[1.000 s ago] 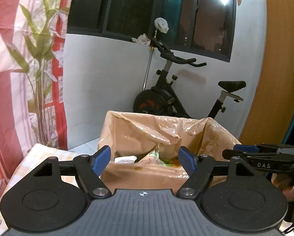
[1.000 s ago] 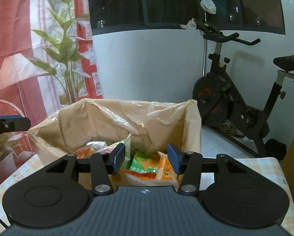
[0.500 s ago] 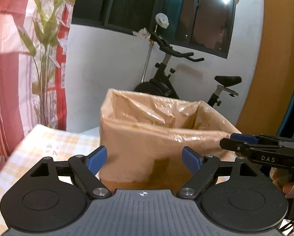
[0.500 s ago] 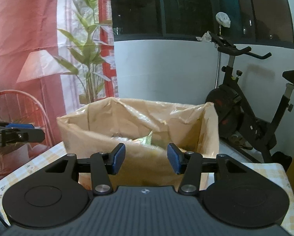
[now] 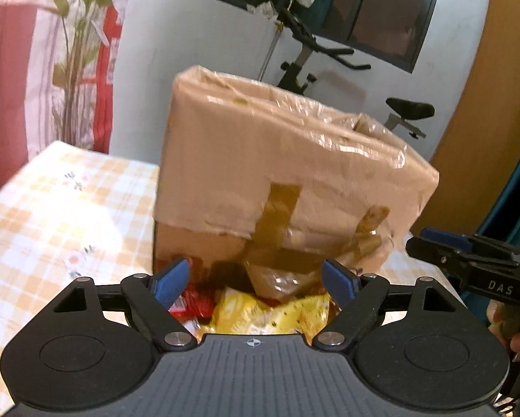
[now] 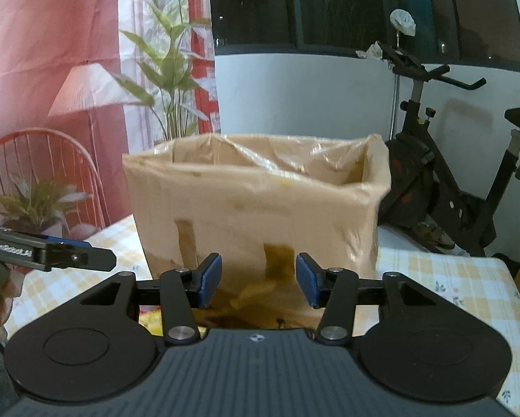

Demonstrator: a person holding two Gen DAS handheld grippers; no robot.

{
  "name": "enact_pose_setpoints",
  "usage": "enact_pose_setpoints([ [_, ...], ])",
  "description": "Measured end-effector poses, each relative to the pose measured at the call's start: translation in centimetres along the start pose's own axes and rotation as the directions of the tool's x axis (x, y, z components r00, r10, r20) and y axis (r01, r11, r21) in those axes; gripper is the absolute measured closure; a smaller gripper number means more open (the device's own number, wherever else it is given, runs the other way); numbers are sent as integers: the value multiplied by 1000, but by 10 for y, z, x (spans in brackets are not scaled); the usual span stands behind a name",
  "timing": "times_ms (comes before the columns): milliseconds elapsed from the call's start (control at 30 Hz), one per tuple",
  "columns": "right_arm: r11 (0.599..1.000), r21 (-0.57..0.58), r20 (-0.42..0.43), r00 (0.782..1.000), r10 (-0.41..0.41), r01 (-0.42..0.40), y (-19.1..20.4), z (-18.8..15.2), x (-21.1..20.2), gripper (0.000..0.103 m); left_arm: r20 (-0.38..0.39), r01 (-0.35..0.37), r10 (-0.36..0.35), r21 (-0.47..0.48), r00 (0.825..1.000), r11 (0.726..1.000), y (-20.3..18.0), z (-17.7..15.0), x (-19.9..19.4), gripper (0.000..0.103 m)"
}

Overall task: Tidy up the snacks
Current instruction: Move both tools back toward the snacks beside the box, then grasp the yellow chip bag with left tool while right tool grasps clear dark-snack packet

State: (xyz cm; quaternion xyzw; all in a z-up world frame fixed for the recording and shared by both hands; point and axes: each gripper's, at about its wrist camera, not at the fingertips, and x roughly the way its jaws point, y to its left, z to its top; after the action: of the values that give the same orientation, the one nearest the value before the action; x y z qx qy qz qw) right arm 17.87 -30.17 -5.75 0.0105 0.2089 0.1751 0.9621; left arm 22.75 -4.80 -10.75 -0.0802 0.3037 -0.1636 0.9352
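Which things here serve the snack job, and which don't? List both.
Job: cardboard box, yellow snack packet, red snack packet, left gripper, right gripper.
Lying about: exercise bike, potted plant, checked tablecloth.

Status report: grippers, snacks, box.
Left gripper open above yellow packet. Right gripper open, empty. Box just ahead. Nothing blocking.

Black hand-held gripper (image 5: pixel 254 283), blue pads (image 5: pixel 171 279)
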Motion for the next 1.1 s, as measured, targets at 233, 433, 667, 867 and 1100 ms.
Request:
enact_pose_setpoints([
  [233, 1000, -2, -89, 996, 17, -17, -11, -32, 11, 47, -68, 34, -31, 42, 997, 999, -15, -22, 20, 18],
  [433, 999, -49, -198, 980, 1, -11, -16, -70, 32, 44, -129, 23, -15, 61, 992, 998, -15, -33, 35, 18],
  [667, 998, -61, -269, 963, -25, 9, -24, -104, 45, 34, -158, 12, -3, 60, 987, 998, -16, -35, 42, 14],
  [867, 999, -40, -294, 956, -22, 10, -30, -116, 58, 34, -152, 24, -10, 91, 988, 996, -24, -35, 43, 10],
  [1100, 1000, -14, -257, 966, -20, 16, -34, -120, 55, 47, -161, 8, 14, 131, 987, 991, -29, -38, 50, 8],
])
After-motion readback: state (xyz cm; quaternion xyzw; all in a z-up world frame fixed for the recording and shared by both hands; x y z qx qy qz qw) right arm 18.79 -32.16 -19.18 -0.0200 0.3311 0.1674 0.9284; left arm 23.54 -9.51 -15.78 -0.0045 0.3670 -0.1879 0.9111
